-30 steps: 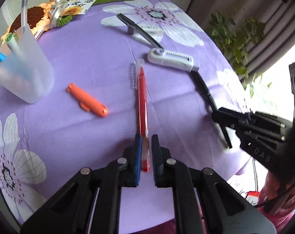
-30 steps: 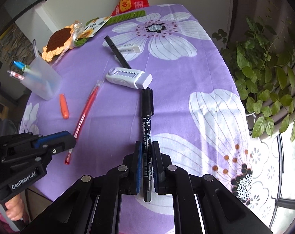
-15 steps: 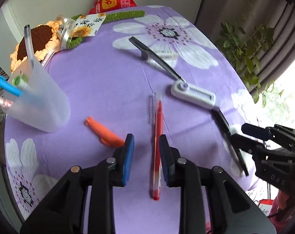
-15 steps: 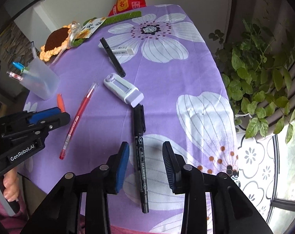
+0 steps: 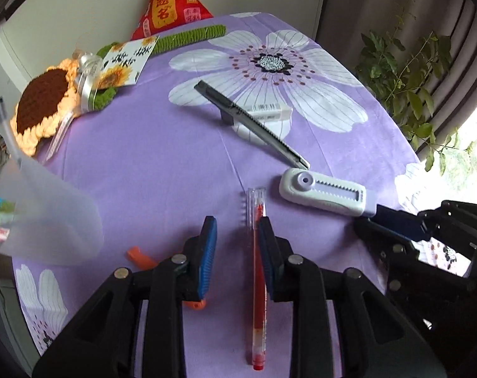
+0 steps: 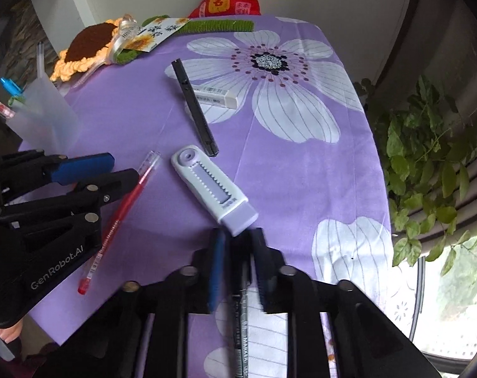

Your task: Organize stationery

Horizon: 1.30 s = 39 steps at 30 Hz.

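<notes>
Stationery lies loose on the purple flowered tablecloth (image 5: pixel 162 145): a red pen (image 5: pixel 258 271) flat between the parted jaws of the left gripper (image 5: pixel 237 245), touching the right-hand pad, and a black marker (image 6: pixel 242 324) flat between the parted jaws of the right gripper (image 6: pixel 238 267). Neither is gripped, so the step looks like picking up, one pen per hand. Next, each gripper should close squarely on its barrel, then carry it to the frosted cup (image 5: pixel 46 220) at the left. The marker's cap end is hidden behind the white correction tape (image 6: pixel 214 186); the right fingers are blurred. An orange piece (image 5: pixel 140 258) is mostly covered by the left gripper.
</notes>
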Each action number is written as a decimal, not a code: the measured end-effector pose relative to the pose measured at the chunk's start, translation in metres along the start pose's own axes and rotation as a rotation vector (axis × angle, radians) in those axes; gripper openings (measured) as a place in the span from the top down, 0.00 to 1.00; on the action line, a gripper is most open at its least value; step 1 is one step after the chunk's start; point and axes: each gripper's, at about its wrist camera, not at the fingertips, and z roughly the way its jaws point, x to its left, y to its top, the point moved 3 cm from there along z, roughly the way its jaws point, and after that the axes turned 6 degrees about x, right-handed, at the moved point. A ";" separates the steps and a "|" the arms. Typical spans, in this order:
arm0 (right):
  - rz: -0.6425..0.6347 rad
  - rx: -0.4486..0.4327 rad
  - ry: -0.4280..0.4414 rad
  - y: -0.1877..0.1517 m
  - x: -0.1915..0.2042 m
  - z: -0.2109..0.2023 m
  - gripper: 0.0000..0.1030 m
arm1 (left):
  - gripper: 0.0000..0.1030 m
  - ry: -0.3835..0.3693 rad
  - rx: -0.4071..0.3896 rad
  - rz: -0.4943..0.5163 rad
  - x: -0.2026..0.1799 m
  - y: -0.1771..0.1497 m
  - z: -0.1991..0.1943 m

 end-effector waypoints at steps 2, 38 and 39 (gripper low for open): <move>0.024 0.008 0.035 0.001 -0.003 -0.001 0.85 | 0.75 0.006 0.000 -0.002 0.001 0.002 0.001; 0.155 -0.196 0.101 -0.027 -0.035 -0.087 0.86 | 0.32 0.079 -0.090 -0.016 0.018 0.005 -0.018; 0.155 -0.196 0.103 -0.027 -0.035 -0.087 0.86 | 0.33 0.110 -0.113 -0.021 0.019 0.007 -0.018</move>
